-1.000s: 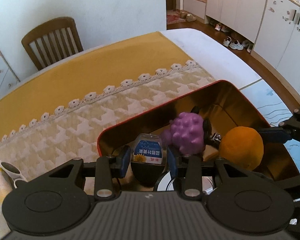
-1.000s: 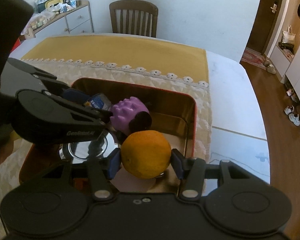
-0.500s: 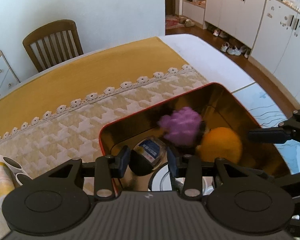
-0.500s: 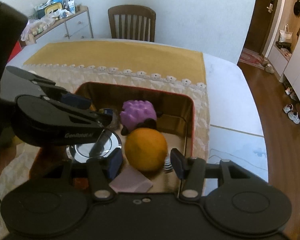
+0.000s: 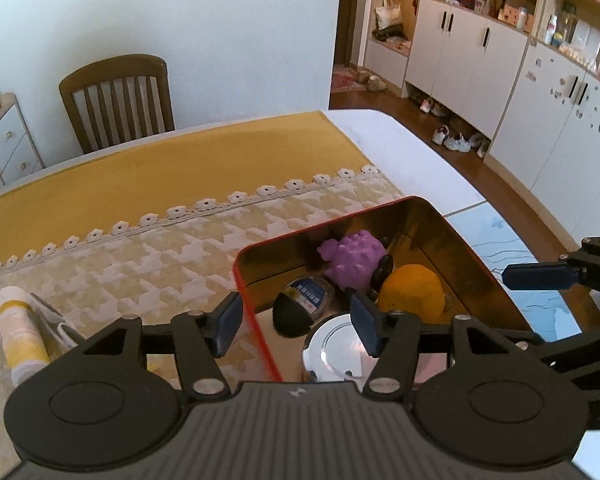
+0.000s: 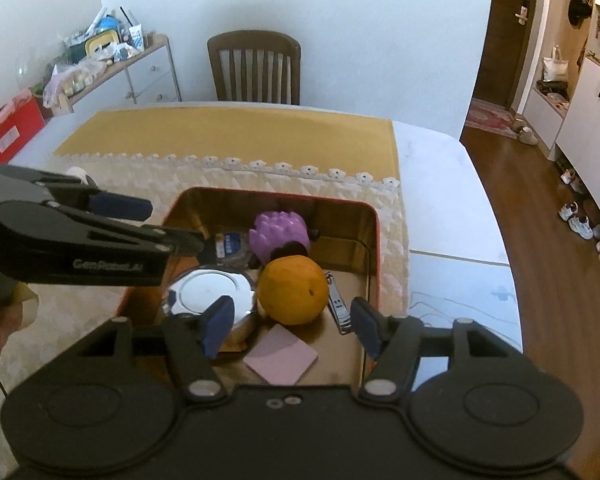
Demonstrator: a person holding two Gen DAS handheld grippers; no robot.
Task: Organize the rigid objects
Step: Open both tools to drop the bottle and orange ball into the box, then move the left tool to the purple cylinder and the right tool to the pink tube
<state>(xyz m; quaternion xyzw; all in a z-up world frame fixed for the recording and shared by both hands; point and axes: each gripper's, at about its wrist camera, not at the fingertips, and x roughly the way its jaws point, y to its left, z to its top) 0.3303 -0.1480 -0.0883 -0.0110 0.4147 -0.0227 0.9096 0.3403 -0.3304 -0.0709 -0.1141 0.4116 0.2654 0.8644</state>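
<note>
Now that both tools have let go, the two things they carried lie loose in the red-rimmed tin [image 6: 374, 240]. A second ago the left tool [image 5: 296, 320] was clamped on the small dark bottle [image 5: 302, 306] and the right tool [image 6: 288, 322] on the orange [image 6: 293, 290]. Both sets of jaws have just been opening; nothing is pressed between either pair now, and both tools sit higher and farther back from the tin.

The bottle rests on its side at the tin's left, just beside the purple knobbly toy [image 6: 280, 236]. The orange sits in the middle, touching the shiny round lid [image 6: 210, 292]. Nail clippers [image 6: 337, 304] lie to its right, and a pink pad [image 6: 280, 354] lies near.

Judgement: these two placements look done. A white and yellow tube [image 5: 18, 332] outside the tin, on the left, may be next.

The table [image 6: 440, 184] is white, with a yellow and cream lace-edged cloth [image 6: 228, 136] under the tin. A wooden chair [image 6: 254, 68] stands at the far side. White cupboards [image 5: 460, 52], shoes on a wood floor, and a cluttered side cabinet [image 6: 148, 66] surround it.
</note>
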